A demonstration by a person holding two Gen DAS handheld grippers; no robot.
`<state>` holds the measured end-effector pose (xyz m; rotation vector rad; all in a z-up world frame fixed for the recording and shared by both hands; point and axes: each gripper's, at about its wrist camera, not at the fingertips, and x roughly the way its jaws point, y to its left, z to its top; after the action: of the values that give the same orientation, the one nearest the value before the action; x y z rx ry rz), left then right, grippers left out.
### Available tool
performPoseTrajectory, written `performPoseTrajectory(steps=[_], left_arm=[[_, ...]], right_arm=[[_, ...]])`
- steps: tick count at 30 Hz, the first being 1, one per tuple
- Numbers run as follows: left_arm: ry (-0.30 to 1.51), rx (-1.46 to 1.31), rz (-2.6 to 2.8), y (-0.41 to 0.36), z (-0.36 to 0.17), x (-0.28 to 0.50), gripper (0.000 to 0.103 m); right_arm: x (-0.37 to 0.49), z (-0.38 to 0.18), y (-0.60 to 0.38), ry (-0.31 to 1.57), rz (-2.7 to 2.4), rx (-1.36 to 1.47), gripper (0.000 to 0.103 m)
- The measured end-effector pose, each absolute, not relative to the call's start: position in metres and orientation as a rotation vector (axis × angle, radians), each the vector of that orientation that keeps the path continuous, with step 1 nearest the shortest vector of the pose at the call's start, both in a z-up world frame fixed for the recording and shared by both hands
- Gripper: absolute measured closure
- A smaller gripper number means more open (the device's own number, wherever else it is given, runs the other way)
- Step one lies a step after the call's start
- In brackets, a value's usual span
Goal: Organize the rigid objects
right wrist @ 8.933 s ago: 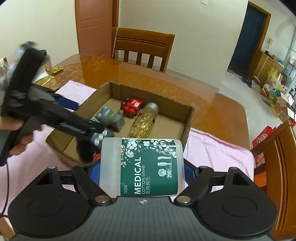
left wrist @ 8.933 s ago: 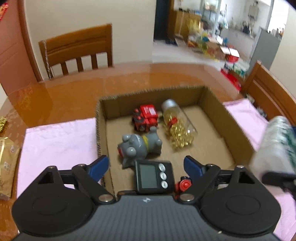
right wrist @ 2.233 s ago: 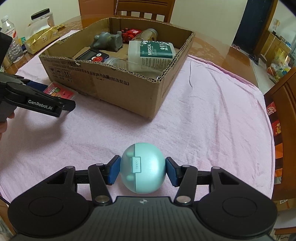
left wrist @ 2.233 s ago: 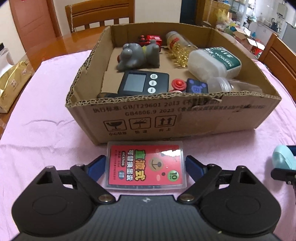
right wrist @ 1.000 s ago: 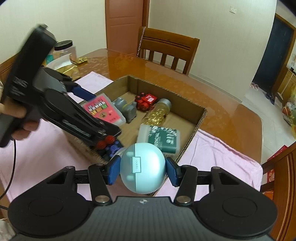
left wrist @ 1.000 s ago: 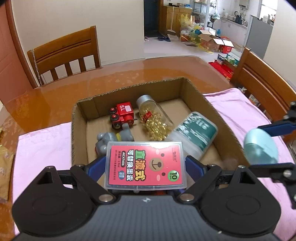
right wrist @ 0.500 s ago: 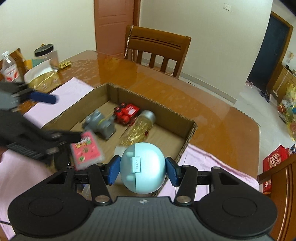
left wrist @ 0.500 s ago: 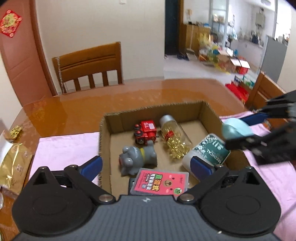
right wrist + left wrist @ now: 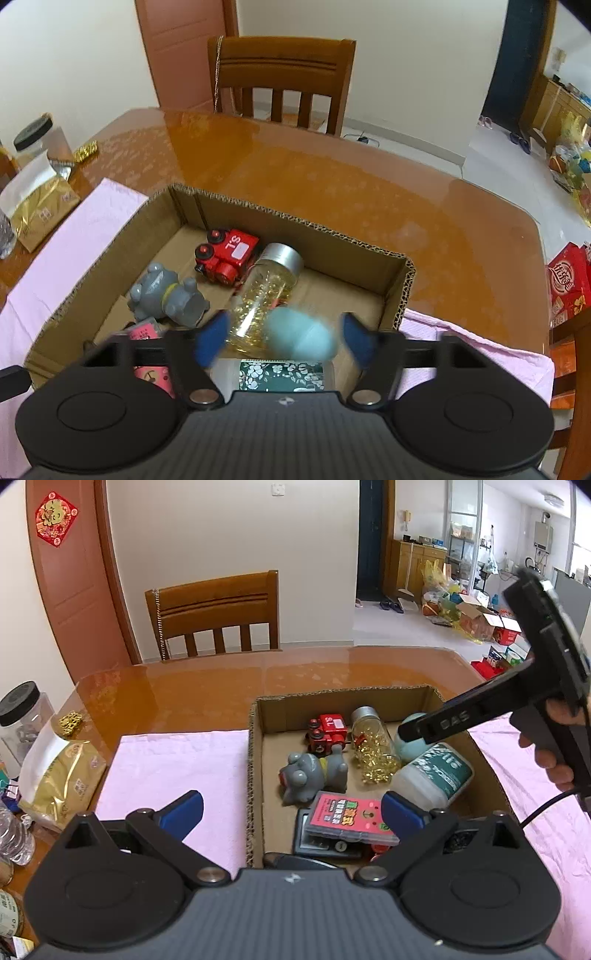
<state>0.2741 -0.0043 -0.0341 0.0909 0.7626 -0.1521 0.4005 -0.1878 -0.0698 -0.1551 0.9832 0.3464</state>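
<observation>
A cardboard box on the pink cloth holds a red toy train, a grey toy animal, a bottle of yellow capsules, a cotton swab tub and a red card case lying on a black timer. My left gripper is open and empty above the box's near left corner. My right gripper is open; the teal earbud case is blurred between its fingers, loose over the box.
A gold packet, a black-lidded jar and a water bottle stand at the table's left. A wooden chair is behind the table. Another chair is at the right.
My right gripper has opened and let go of the teal earbud case over the box. The card case now lies in the box and my left gripper has drawn back left.
</observation>
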Motion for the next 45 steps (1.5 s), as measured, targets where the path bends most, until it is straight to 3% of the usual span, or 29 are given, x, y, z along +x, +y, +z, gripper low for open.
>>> performPoseTrajectory(steps=[1,3,11,22,45], left_arm=[[0.763,0.091,-0.149,-0.002,-0.033,0.273,0.001],[0.760,0.082,-0.143,0.002,-0.029,0.270,0.001],[0.826,0.028,-0.084,0.013,-0.014,0.263,0.001],[0.898,0.039,-0.132,0.002,-0.005,0.236,0.001],[0.899,0.065,-0.121,0.000,0.004,0.227,0.001]], right_arm=[[0.398,-0.066,-0.188,0.971,0.340,-0.149,0.007],[0.389,-0.055,-0.191,0.949,0.310,-0.132,0.000],[0.323,-0.014,-0.191,0.974,0.107,-0.087,0.000],[0.245,-0.015,-0.181,1.033,-0.024,0.041,0.000],[0.227,-0.005,-0.168,1.005,-0.041,0.059,0.000]])
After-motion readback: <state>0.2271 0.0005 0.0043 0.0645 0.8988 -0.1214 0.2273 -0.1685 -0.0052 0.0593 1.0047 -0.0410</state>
